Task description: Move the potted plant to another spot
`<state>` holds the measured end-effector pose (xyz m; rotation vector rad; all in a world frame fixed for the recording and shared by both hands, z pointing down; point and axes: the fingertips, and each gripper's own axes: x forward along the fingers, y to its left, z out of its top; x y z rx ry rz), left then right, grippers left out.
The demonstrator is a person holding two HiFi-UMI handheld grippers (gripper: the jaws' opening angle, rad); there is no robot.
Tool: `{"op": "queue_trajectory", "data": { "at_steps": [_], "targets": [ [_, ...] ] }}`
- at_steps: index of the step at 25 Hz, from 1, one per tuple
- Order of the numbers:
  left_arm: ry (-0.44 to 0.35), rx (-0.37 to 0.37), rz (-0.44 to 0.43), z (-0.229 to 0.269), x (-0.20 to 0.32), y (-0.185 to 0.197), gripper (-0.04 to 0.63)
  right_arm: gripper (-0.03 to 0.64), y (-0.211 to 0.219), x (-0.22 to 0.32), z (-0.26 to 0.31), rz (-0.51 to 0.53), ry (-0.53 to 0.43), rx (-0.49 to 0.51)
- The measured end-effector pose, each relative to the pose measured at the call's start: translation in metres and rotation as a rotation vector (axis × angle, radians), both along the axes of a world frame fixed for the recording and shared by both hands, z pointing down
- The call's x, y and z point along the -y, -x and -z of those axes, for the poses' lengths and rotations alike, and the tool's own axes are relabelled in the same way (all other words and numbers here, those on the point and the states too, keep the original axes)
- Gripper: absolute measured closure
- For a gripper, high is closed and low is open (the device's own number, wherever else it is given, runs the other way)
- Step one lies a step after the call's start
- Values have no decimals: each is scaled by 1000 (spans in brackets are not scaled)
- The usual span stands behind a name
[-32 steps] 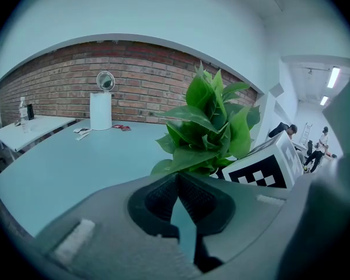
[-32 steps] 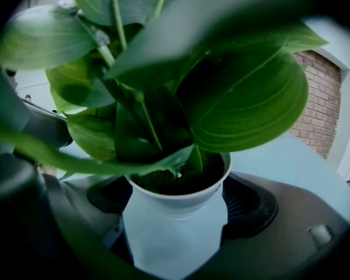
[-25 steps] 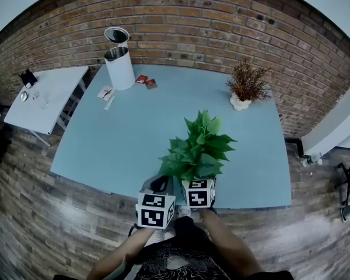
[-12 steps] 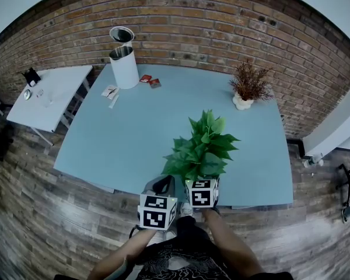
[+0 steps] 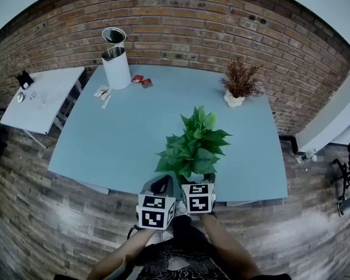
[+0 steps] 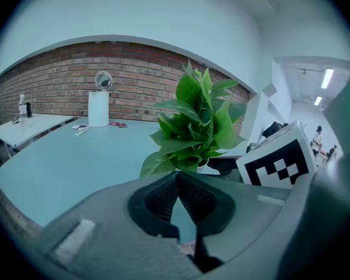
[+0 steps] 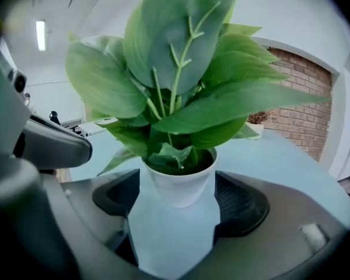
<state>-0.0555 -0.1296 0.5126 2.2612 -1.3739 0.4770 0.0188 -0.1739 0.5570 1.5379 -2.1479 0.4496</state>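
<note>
Standing upright on the blue counter (image 5: 122, 139) near its front edge, leaves pointing up, the potted plant (image 5: 193, 147) sits between the right claw (image 7: 176, 198)'s parted jaws, untouched; these have just been closing. The left claw (image 6: 176, 178) is pressed together, empty.

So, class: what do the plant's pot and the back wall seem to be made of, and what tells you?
Pot: smooth white, likely plastic or ceramic; even surface, no grain. Wall: rough red-brown brick; mortar lines show between courses.

On the blue table (image 5: 122, 144) stand a potted plant (image 5: 193, 149), dried plant (image 5: 240, 85) and white canister (image 5: 116, 67).
</note>
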Motion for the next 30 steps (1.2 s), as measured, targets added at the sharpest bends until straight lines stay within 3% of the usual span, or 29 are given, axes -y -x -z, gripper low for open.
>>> {"op": "queue_trajectory", "data": {
  "at_steps": [26, 30],
  "targets": [
    [-107, -2, -55, 19, -20, -34, 594, 488, -21, -70, 71, -14, -124, 88],
    [-121, -18, -66, 25, -22, -39, 594, 604, -24, -73, 76, -28, -133, 99]
  ]
}}
